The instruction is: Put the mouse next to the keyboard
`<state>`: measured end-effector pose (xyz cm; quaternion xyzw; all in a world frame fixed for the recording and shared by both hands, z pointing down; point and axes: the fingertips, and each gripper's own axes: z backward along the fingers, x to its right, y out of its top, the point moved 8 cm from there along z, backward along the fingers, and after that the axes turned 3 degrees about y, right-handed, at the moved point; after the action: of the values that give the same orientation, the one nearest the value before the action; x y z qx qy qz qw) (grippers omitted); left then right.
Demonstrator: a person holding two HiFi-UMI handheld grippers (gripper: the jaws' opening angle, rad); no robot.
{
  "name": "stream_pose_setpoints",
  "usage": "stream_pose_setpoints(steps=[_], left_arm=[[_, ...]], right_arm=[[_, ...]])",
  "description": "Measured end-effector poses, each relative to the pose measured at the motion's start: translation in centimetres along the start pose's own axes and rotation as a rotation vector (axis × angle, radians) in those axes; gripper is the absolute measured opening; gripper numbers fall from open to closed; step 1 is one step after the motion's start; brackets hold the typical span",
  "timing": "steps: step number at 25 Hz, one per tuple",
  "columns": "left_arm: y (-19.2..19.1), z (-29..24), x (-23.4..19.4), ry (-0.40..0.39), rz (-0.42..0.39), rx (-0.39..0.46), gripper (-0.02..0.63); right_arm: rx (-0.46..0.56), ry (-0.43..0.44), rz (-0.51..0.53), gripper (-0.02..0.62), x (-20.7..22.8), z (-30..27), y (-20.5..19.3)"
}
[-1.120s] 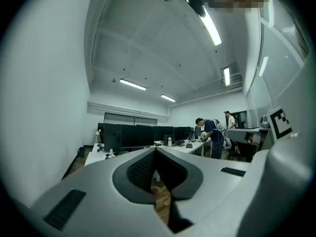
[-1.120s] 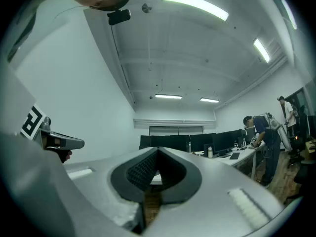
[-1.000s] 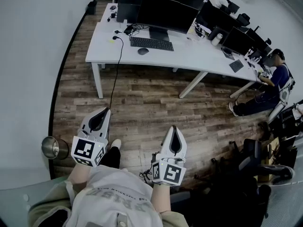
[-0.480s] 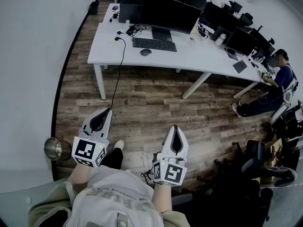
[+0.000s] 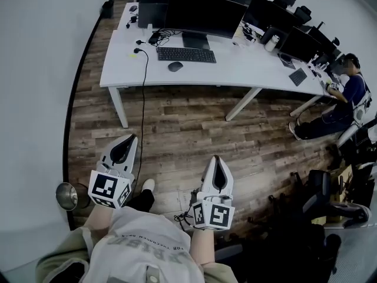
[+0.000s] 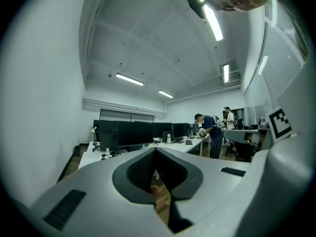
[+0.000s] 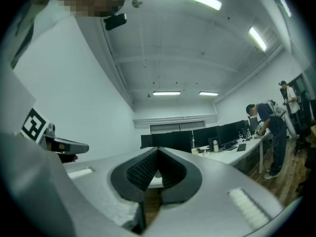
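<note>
Left hand-held gripper, right hand-held gripper closed; metal bin, contents unclear.

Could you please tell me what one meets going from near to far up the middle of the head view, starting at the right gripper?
right gripper → wooden floor → desk → mouse → keyboard → monitor

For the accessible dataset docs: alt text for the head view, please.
Seen from above, a person holds the left gripper and right gripper, both shut and empty, over a wood floor, short of a white desk. On the desk a mouse lies by a keyboard in front of a monitor. Another person is at the far right.
</note>
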<state>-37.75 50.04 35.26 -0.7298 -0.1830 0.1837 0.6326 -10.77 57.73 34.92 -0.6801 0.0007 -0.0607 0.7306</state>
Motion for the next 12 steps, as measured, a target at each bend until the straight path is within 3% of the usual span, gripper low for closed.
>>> stream_pose_setpoints(steps=[4, 5, 6, 7, 8, 12], left_arm=[[1.1, -3.1, -1.2, -0.047, -0.016, 0.04, 0.024], [1.2, -4.0, -1.5, -0.072, -0.01, 0.042, 0.11], [1.2, -4.9, -1.7, -0.099, 0.001, 0.039, 0.204], [1.2, -5.8, -2.0, -0.123, 0.012, 0.035, 0.263], [1.2, -6.6, -2.4, -0.143, 0.02, 0.033, 0.286], [1.4, -9.6, -3.8, -0.186, 0.018, 0.012, 0.366]], right_arm=[[0.006, 0.033, -0.033, 0.011, 0.8, -2.7, 0.4], [0.002, 0.047, -0.045, 0.048, 0.9, -3.5, 0.5], [-0.004, 0.058, -0.057, 0.132, 1.0, -4.3, 0.4], [-0.009, 0.064, -0.064, 0.247, 1.1, -5.1, 0.4], [-0.013, 0.064, -0.063, 0.311, 1.1, -5.8, 0.3], [-0.01, 0.048, -0.041, 0.345, 1.2, -8.6, 0.4]])
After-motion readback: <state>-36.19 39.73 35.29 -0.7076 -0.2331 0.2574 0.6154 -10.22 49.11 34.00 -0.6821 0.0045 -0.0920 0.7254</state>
